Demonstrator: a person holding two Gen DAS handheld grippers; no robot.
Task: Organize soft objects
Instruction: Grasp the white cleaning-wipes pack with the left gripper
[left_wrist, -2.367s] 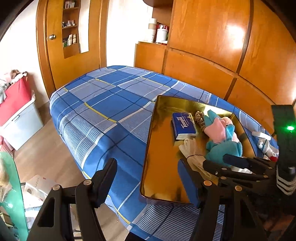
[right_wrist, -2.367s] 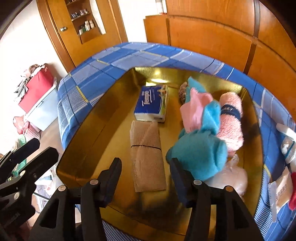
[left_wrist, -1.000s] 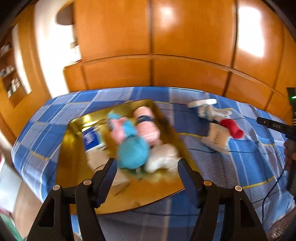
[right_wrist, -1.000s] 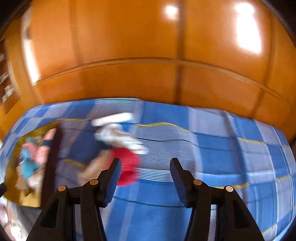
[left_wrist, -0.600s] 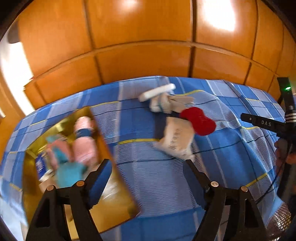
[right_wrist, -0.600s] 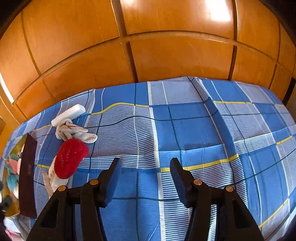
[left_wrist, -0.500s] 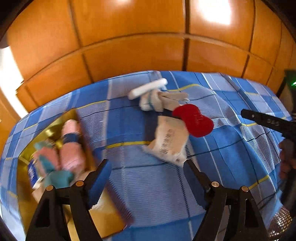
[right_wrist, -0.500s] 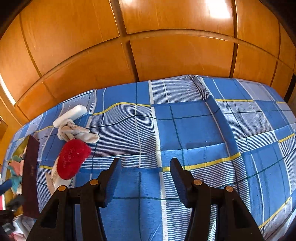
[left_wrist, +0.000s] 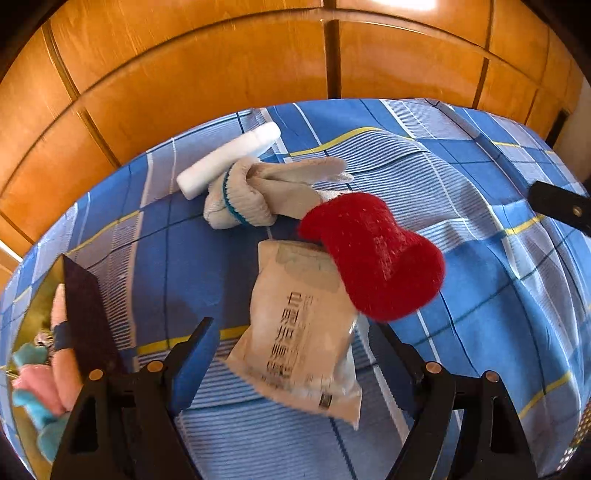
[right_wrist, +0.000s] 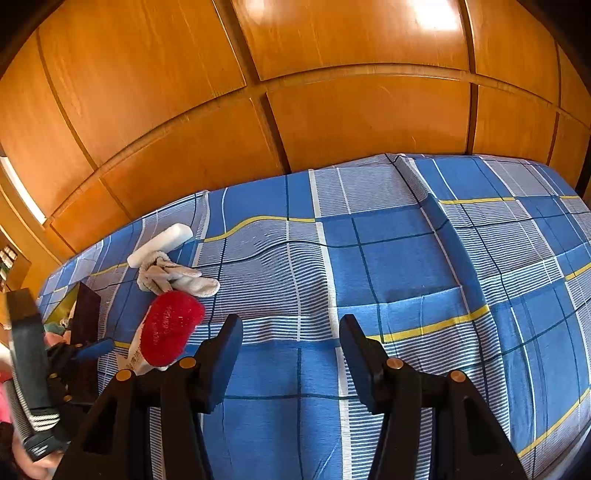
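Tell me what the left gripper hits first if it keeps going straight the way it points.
Most likely the beige packet: it lies directly between the open fingers of the left gripper. The red plush rests on the packet's far corner, just behind. Depth is hard to judge in this view.

The wooden wall panels (right_wrist: 369, 122) are orange-brown and glossy, throwing back bright patches of light. The bed sheet (right_wrist: 406, 266) is matt woven cloth in a blue check, lying in soft creases. The red pad (left_wrist: 373, 254) looks fuzzy and rough, the white glove (left_wrist: 258, 195) ribbed knit. The beige packet (left_wrist: 299, 332) has a smooth, faintly shiny wrapper. The white tube (left_wrist: 229, 158) looks smooth and matt. The tray (left_wrist: 40, 295) shines like gold metal. Both the left gripper (left_wrist: 291, 350) and the right gripper (right_wrist: 291, 343) are matt black plastic with brass-coloured pins.
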